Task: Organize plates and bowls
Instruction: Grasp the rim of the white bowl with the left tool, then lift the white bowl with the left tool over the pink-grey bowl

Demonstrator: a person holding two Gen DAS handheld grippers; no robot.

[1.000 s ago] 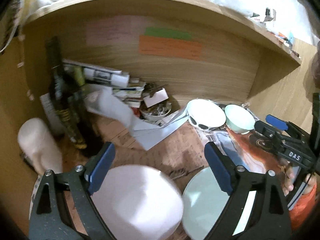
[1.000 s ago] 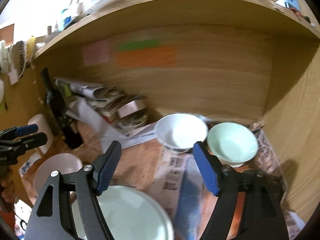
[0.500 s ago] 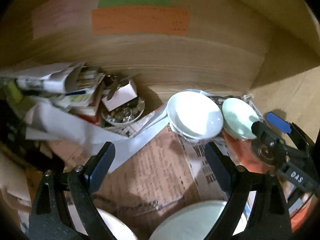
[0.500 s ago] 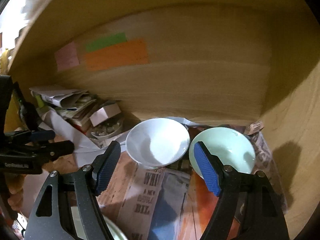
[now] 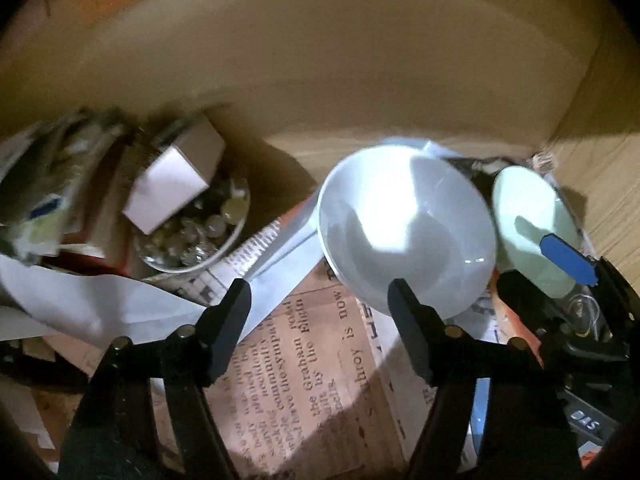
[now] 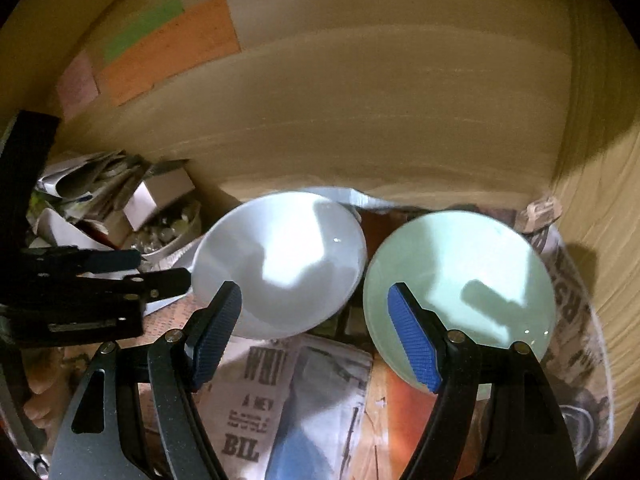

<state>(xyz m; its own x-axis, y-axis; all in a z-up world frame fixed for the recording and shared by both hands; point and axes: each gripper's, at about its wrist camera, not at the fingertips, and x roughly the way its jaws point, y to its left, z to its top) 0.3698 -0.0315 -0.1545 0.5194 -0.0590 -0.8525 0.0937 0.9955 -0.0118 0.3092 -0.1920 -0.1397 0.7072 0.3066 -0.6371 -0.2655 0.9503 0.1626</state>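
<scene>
A white bowl [image 5: 408, 232] [image 6: 280, 268] and a pale green bowl [image 5: 528, 224] [image 6: 460, 288] stand side by side on newspaper at the back of a wooden shelf. My left gripper [image 5: 320, 312] [image 6: 160, 268] hangs at the white bowl's near left rim. Its jaws are closing, the rim lies partly between them, and the pads do not press it. My right gripper [image 6: 316, 320] [image 5: 532, 268] is open, with its right finger over the green bowl's left rim and its left finger in front of the white bowl.
A small bowl of glass bits [image 5: 192, 240] with a white box [image 5: 172, 188] on it sits left of the white bowl, beside a heap of papers [image 5: 52, 184]. The wooden back wall carries an orange note [image 6: 168, 52]. The side wall [image 6: 592, 208] stands close right of the green bowl.
Both grippers have moved forward and down into the shelf toward the two bowls. The plates at the front have dropped out of view. The left jaws have narrowed.
</scene>
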